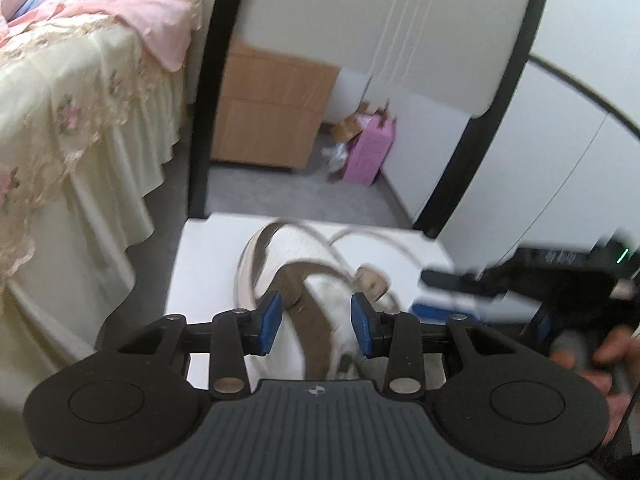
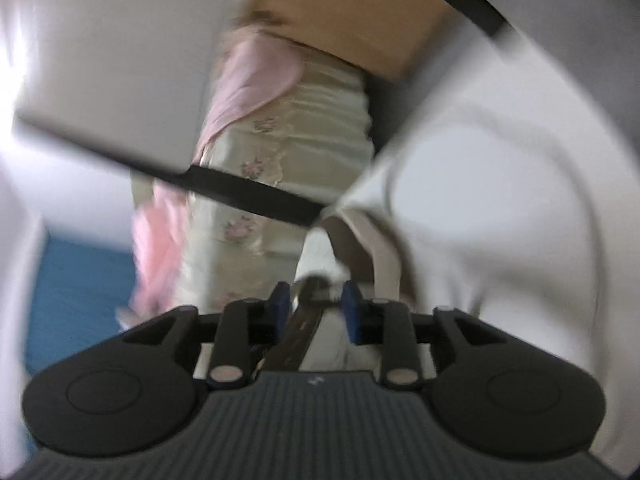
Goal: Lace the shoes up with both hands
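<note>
You are straddling the white, brown-striped shoe (image 1: 316,292) with the left gripper (image 1: 316,322) half-open; the right gripper (image 2: 316,312) is blurred, its grip unclear, risking the pale lace (image 1: 348,236) slipping.

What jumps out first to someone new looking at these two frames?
In the left wrist view, the white sneaker with brown straps on the white platform, dead centre between the left tool's blue pads. Right of it, the other tool is a dark blur. Upper left, the floral bedspread with a pink cloth on top.
</note>
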The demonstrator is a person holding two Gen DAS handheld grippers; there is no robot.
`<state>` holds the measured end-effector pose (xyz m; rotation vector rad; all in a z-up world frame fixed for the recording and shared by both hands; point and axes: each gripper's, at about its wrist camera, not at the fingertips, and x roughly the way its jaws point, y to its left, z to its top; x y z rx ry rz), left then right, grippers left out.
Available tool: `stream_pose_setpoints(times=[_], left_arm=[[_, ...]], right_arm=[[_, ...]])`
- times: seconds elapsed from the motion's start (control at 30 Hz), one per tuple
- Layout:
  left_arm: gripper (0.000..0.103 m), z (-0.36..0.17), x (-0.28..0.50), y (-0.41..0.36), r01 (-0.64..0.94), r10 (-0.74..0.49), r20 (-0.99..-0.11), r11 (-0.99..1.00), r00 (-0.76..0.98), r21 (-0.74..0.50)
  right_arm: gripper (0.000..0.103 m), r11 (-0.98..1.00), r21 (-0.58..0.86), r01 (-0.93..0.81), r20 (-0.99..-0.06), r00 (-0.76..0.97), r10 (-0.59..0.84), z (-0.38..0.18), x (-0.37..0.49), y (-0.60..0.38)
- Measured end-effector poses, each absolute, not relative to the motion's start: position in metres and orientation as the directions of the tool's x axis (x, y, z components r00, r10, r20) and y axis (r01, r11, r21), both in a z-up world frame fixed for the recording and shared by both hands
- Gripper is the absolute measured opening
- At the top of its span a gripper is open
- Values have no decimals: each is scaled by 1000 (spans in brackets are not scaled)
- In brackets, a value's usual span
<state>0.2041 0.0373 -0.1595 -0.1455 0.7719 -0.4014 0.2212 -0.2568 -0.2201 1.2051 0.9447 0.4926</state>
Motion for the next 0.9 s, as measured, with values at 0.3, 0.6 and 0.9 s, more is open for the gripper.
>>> stream_pose_setpoints(times=[0.3, 0.6, 0.9], left_arm=[[41, -155, 232, 17, 498, -480, -631, 851, 610, -166], [41, -160, 247, 5, 643, -561, -650, 753, 513, -142], [34, -174, 259, -5, 710, -584, -698, 687, 414, -154]], right_arm=[[32, 7, 934, 358, -242, 615, 750, -262, 218, -261], [31, -62, 889, 453, -259, 612, 747, -279, 222, -263], [5, -86, 890, 448, -243, 625, 742, -281, 226, -254]])
